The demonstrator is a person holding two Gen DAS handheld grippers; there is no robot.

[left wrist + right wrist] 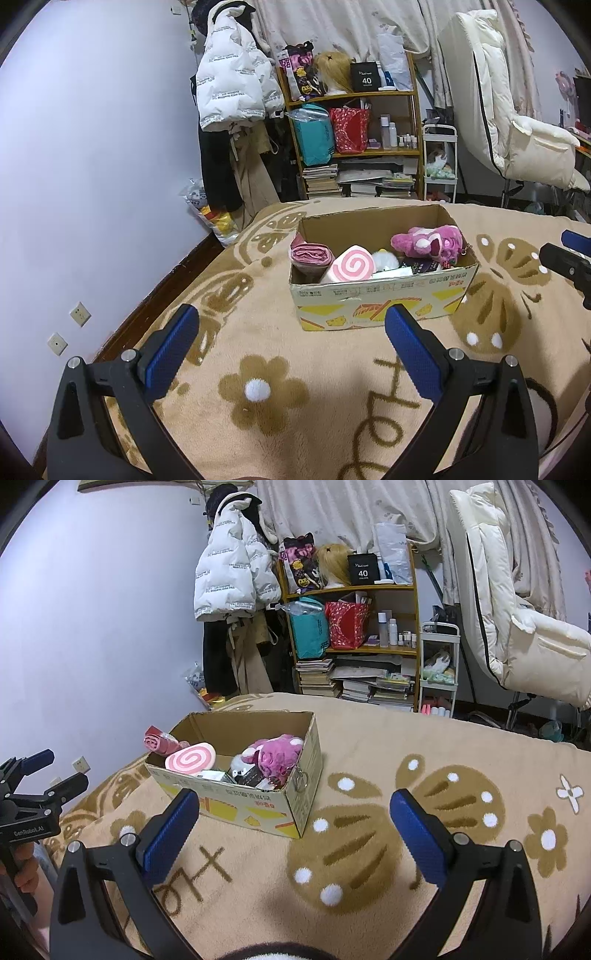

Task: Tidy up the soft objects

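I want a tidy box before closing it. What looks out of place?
The pink roll pokes over the cardboard box's left corner, and the swirl cushion leans on the front rim instead of lying inside.

"40" on black box (363, 569), "GenRobot.AI" on left tool (48, 771)

Your blanket (280, 332) is beige with brown flowers, butterflies and white fluffy dots. The box (380, 299) is plain brown inside, its front white with yellow and red print. In it you have a pink-and-white swirl cushion (351, 267), a magenta-pink plush (428, 240) and a dusty pink roll (308, 254). Both your grippers, left (291, 321) and right (295, 805), are black with blue textured pads (170, 834). The wall (92, 147) looks pale lilac.
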